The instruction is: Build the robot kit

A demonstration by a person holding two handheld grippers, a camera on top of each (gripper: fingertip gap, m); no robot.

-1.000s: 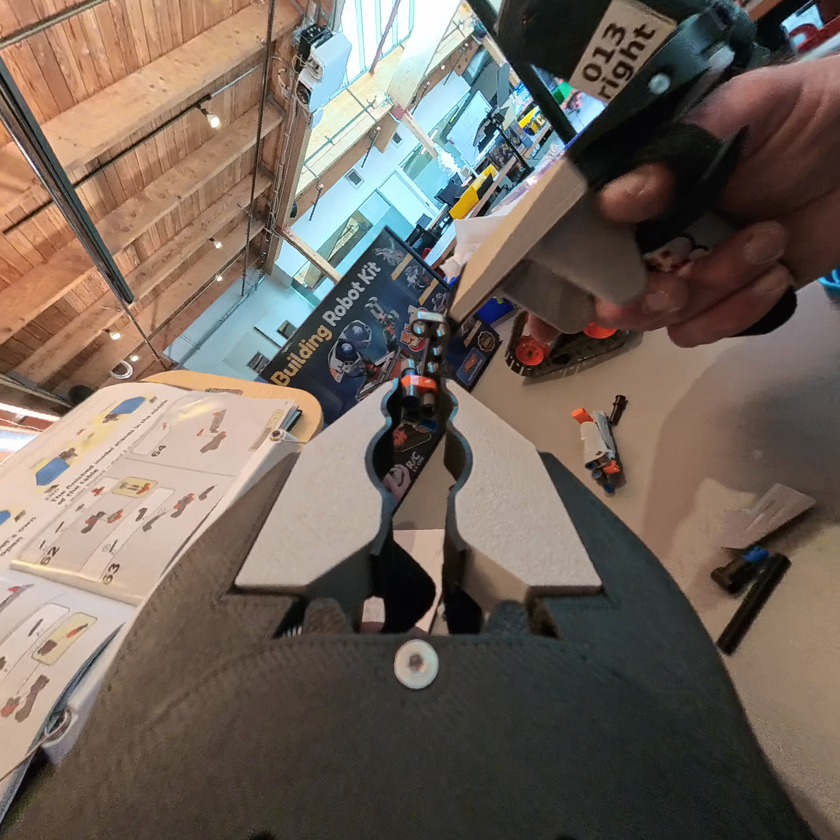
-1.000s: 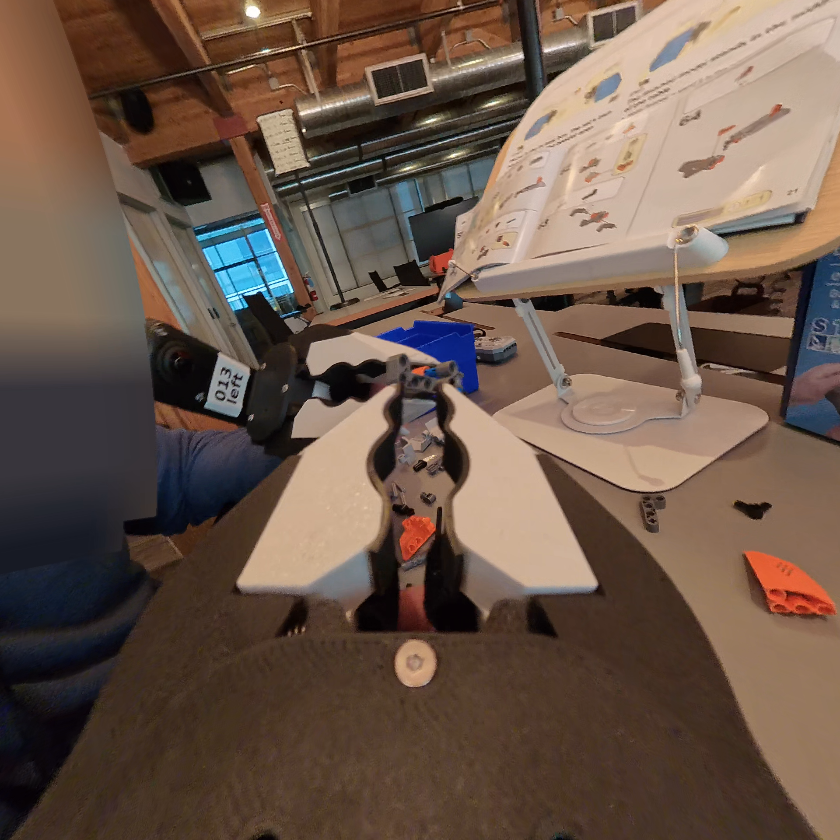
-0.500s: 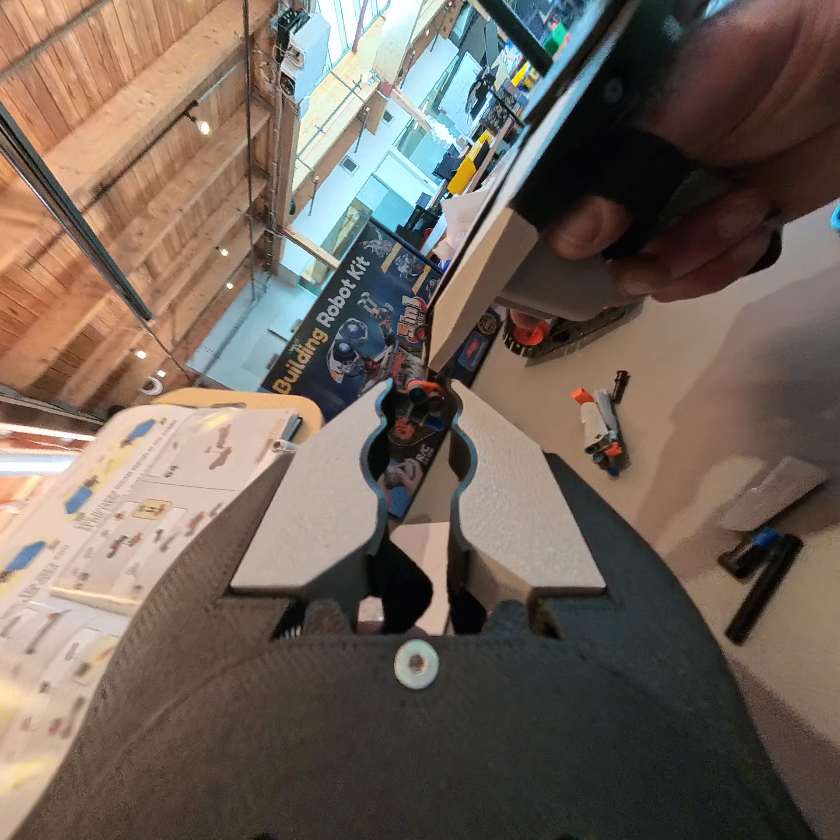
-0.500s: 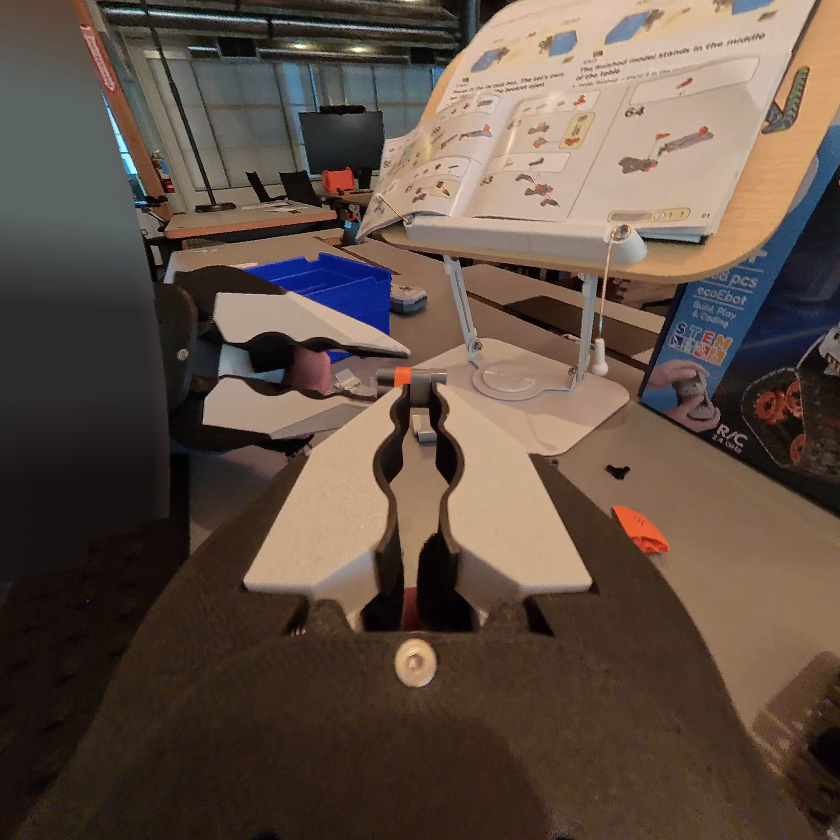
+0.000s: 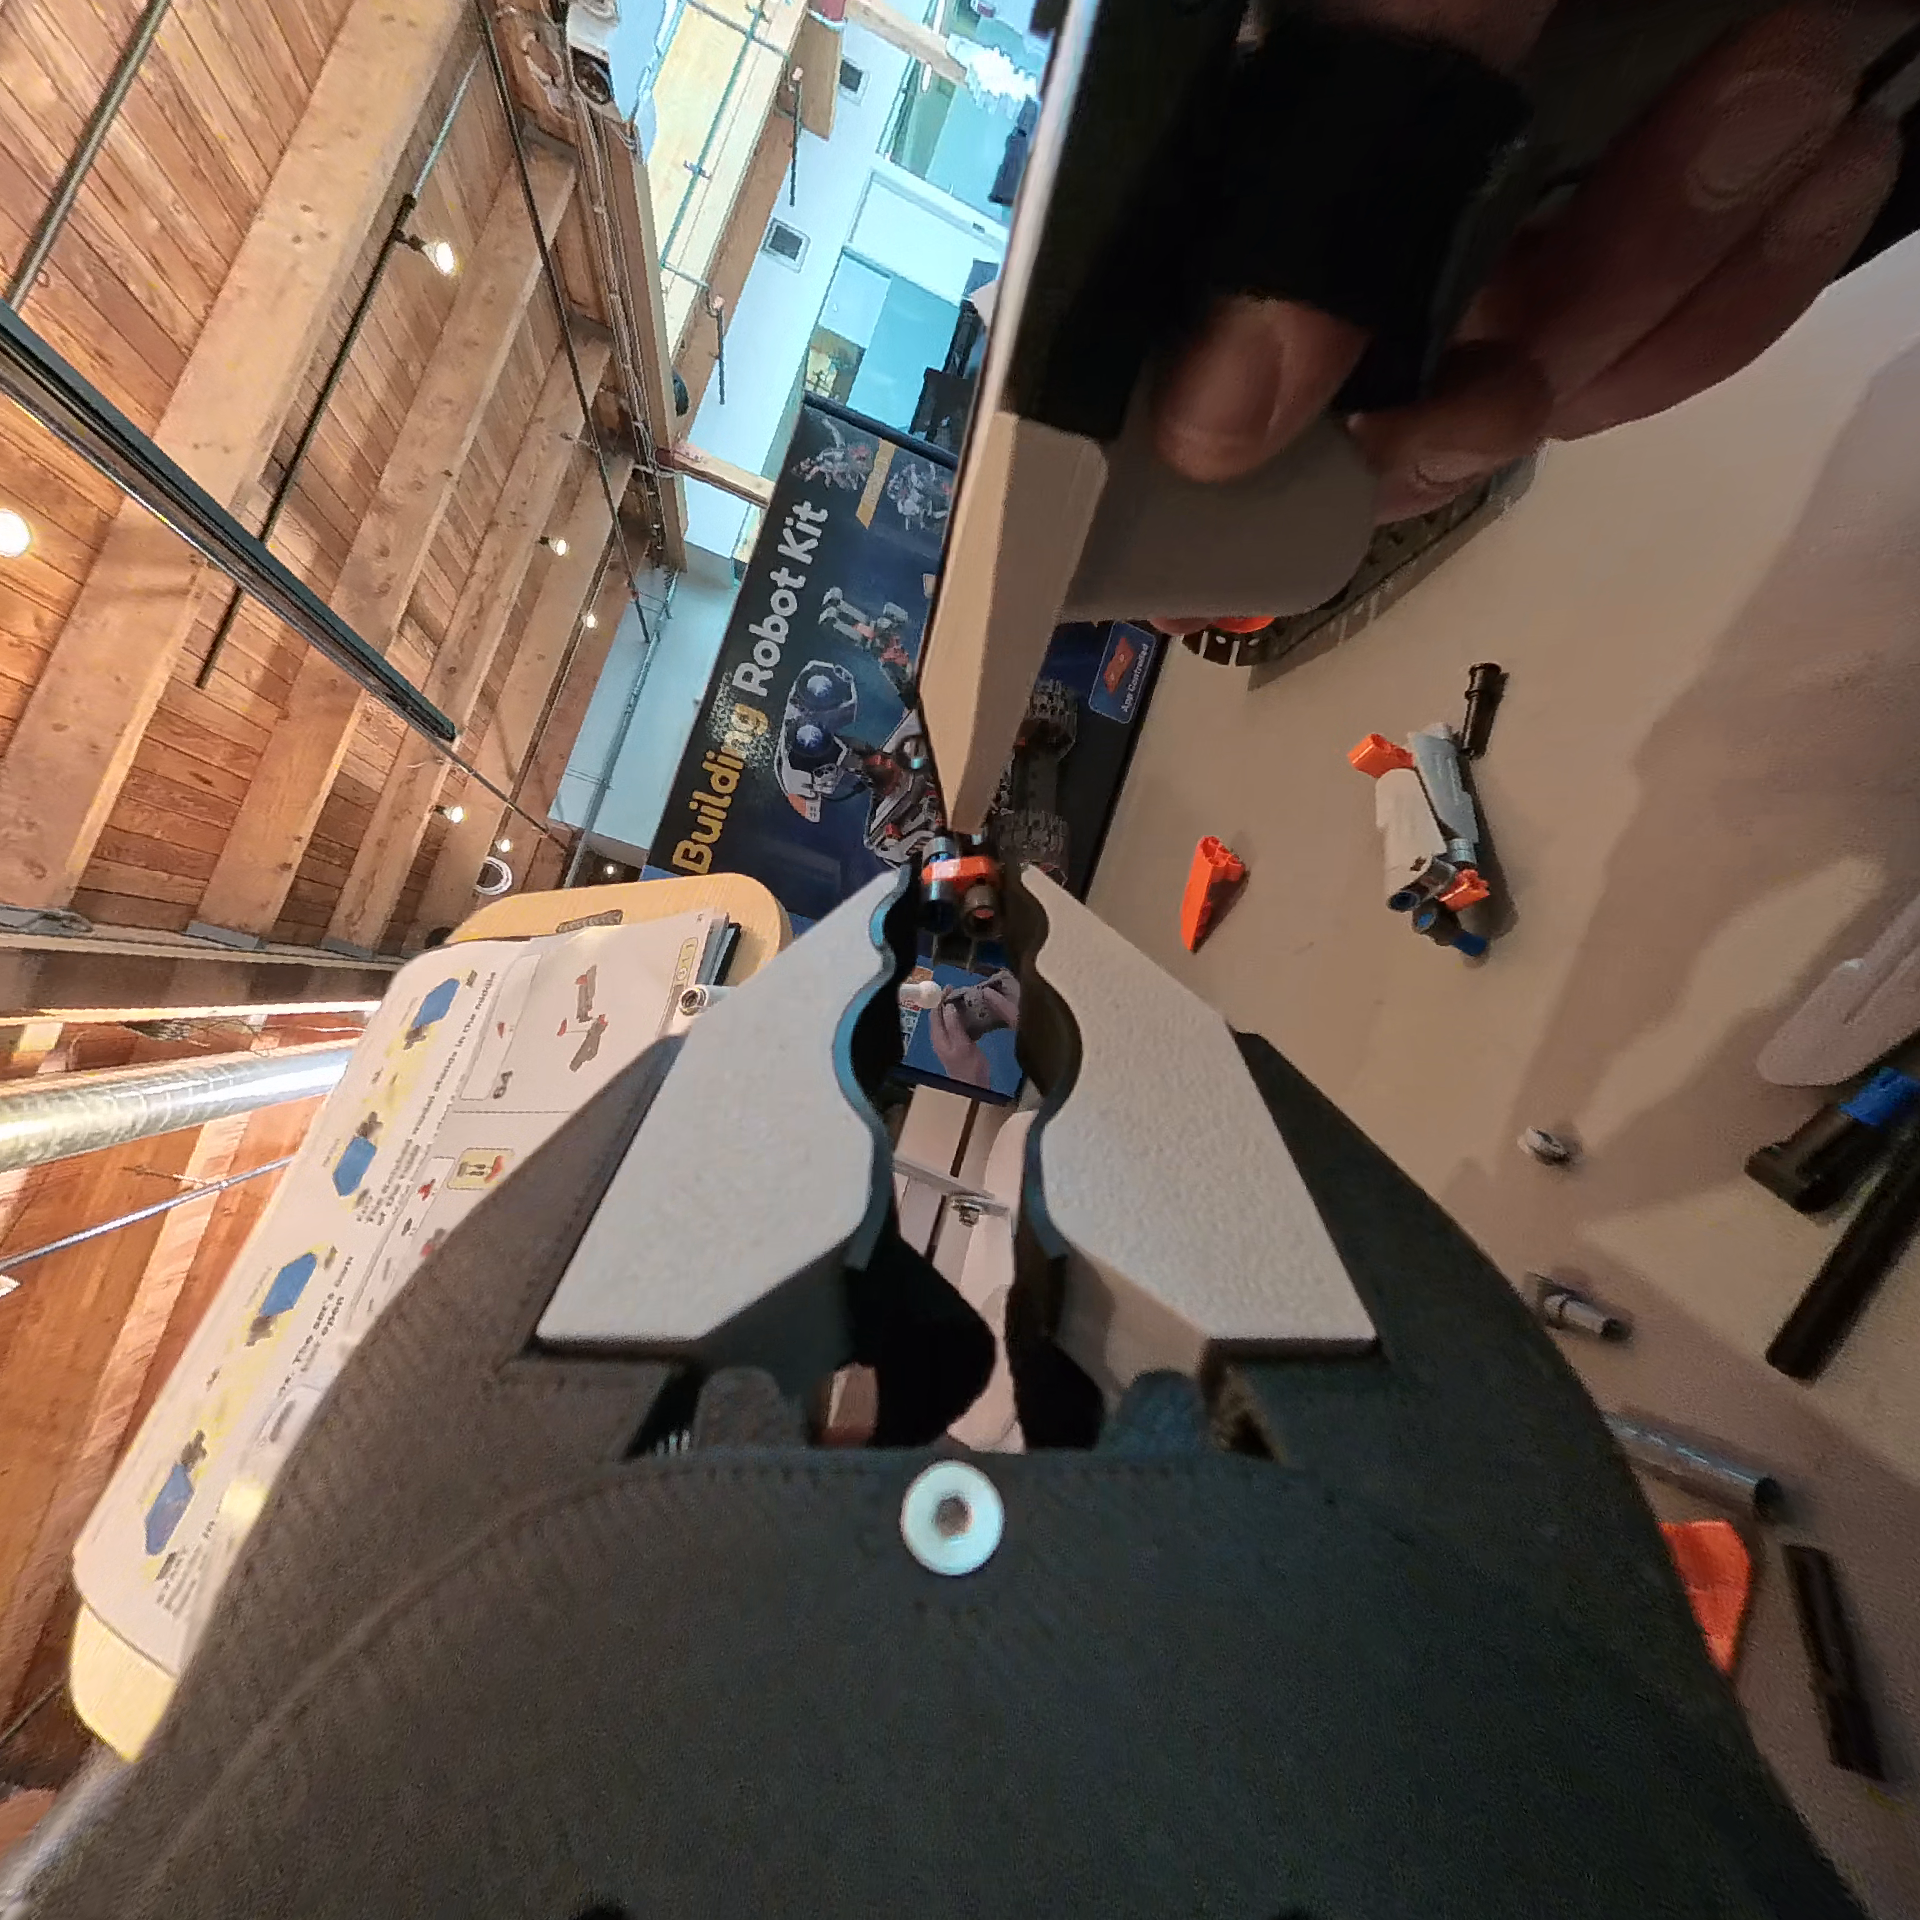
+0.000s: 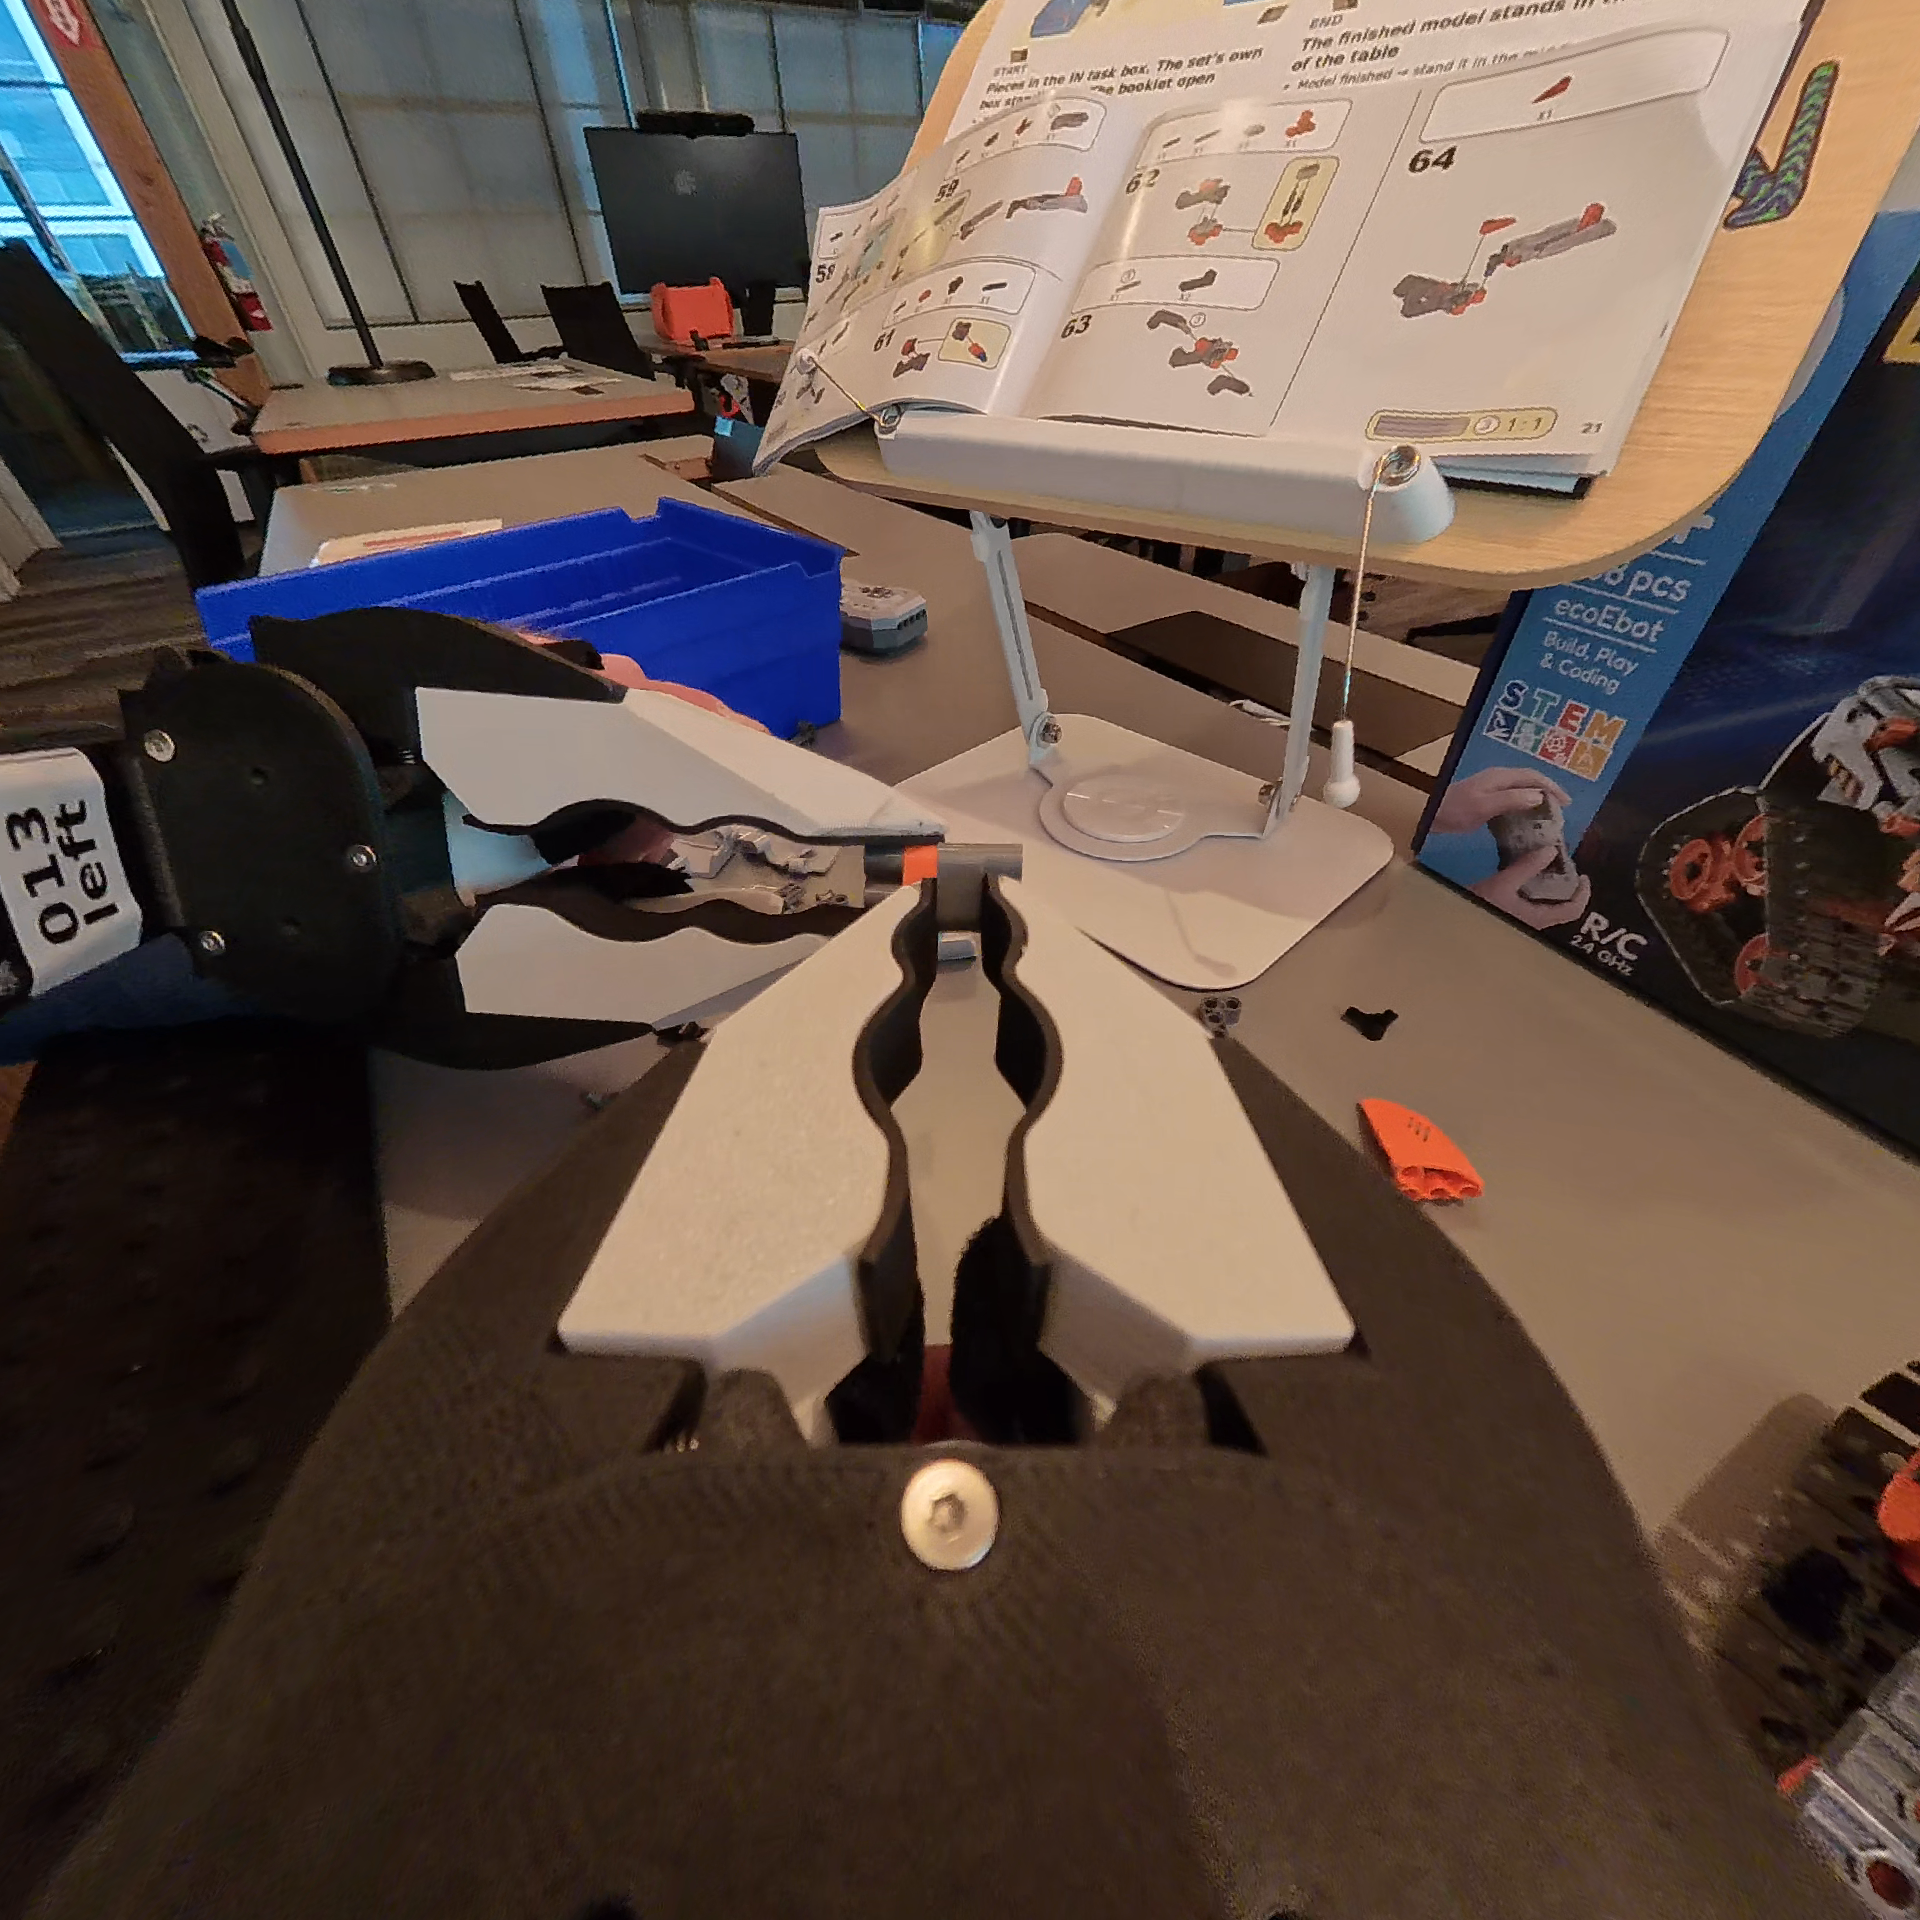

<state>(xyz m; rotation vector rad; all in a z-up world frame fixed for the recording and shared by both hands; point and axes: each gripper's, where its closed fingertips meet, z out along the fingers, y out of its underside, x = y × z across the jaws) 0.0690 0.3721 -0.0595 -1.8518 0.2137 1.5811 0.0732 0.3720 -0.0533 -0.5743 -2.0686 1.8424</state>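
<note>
My right jaws (image 6: 961, 894) pinch a small grey-and-orange brick assembly (image 6: 951, 864) at their tips; my left jaws (image 6: 883, 868) close on its other end, above the desk (image 6: 1558, 1299). Only the left wrist view shows a white-grey built piece (image 5: 1423, 821) and black rods (image 5: 1849, 1236) lying on the desk. Only the right view shows the blue bin (image 6: 582, 603); its contents are hidden behind its wall. The instruction booklet (image 6: 1247, 229) is cut off at the top
</note>
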